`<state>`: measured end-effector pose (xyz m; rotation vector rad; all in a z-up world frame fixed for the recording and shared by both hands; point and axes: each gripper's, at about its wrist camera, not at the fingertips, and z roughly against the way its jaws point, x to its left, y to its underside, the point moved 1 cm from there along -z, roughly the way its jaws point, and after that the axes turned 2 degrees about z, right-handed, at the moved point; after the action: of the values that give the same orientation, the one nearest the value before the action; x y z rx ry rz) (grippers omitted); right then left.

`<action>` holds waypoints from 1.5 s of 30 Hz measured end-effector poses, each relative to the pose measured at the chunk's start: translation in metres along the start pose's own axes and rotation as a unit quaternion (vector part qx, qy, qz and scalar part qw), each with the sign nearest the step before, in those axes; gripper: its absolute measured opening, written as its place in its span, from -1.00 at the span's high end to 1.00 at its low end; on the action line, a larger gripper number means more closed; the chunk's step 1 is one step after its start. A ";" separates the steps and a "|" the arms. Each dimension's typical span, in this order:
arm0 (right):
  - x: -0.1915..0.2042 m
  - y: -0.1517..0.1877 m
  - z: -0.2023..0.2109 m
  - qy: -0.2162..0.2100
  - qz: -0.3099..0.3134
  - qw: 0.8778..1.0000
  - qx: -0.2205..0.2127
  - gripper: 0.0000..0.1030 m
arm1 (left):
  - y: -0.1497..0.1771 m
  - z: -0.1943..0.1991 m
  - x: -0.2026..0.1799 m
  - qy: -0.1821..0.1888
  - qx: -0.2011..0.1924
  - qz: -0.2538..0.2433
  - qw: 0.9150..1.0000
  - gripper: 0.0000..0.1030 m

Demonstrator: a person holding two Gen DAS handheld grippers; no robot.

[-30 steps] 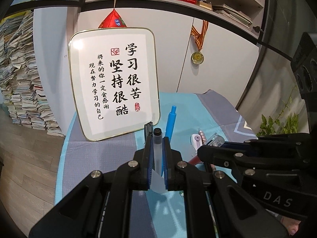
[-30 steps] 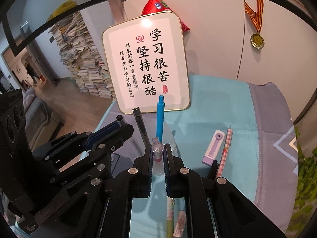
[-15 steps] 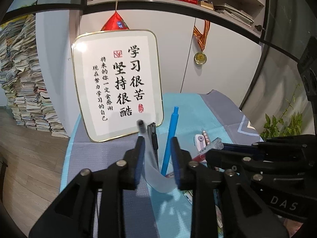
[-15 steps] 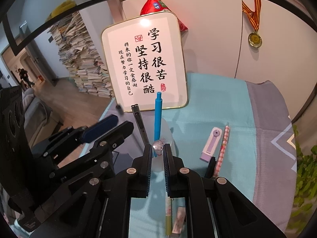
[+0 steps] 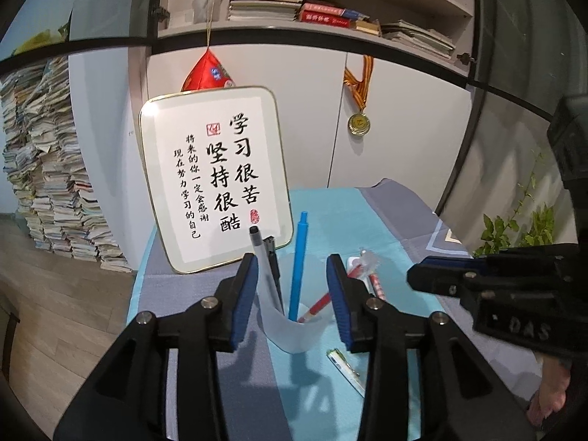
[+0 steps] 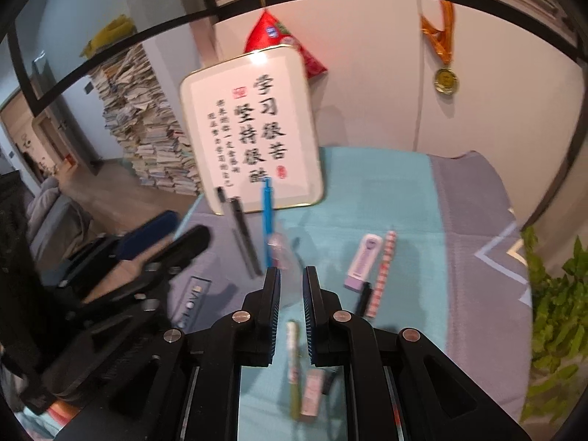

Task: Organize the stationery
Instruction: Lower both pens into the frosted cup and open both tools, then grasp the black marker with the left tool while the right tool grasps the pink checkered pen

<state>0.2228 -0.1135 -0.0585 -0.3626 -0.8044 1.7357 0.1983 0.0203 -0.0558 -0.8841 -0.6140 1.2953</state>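
left gripper (image 5: 290,294) is opening clear of the light, tippy pen cup (image 5: 290,327); right gripper (image 6: 291,294) is staying clenched, empty.

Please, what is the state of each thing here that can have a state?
left gripper: jaws opening, cup between them
right gripper: shut
cup: upright, holding pens
blue pen: standing in the cup
framed sign: upright, leaning back
checked pen: lying flat on the cloth
green pen: lying flat on the cloth
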 end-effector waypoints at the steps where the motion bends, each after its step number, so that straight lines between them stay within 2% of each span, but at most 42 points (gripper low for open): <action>1: -0.006 0.003 0.002 0.006 -0.006 1.000 0.000 0.78 | 0.001 0.004 -0.004 0.004 -0.002 -0.004 1.000 0.26; 9: -0.063 0.025 0.000 0.038 -0.068 0.997 0.025 0.78 | 0.019 0.003 -0.051 0.040 0.025 -0.061 0.997 0.20; 13: -0.081 0.036 -0.006 0.051 -0.081 0.995 0.040 0.78 | 0.036 -0.021 -0.075 0.043 0.065 -0.085 0.993 0.19; 20: -0.098 0.046 -0.025 0.042 -0.086 0.993 0.068 0.78 | 0.064 -0.062 -0.096 0.048 0.140 -0.095 0.984 0.19; 30: -0.125 0.055 -0.042 0.011 -0.117 0.990 0.075 0.78 | 0.077 -0.107 -0.105 0.029 0.199 -0.087 0.976 0.23; 32: -0.127 0.053 -0.048 0.009 -0.114 0.990 0.082 0.78 | 0.080 -0.113 -0.106 0.031 0.210 -0.084 0.974 0.28; 35: -0.128 0.048 -0.058 0.002 -0.112 0.990 0.089 0.78 | 0.086 -0.122 -0.108 0.033 0.233 -0.087 0.968 0.58; 37: -0.128 0.045 -0.062 -0.005 -0.112 0.990 0.090 0.78 | 0.086 -0.123 -0.109 0.031 0.227 -0.091 0.969 0.73; 42: -0.125 0.032 -0.076 -0.022 -0.116 0.989 0.092 0.78 | 0.084 -0.123 -0.102 0.051 0.232 -0.060 0.970 0.81; 45: -0.123 0.022 -0.087 -0.017 -0.118 0.988 0.098 0.78 | 0.084 -0.119 -0.095 0.057 0.235 -0.035 0.970 0.83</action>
<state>0.2991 -0.2028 -0.1557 -0.0989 -0.6649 1.5845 0.2303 -0.0942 -0.1824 -0.5324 -0.2269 1.2446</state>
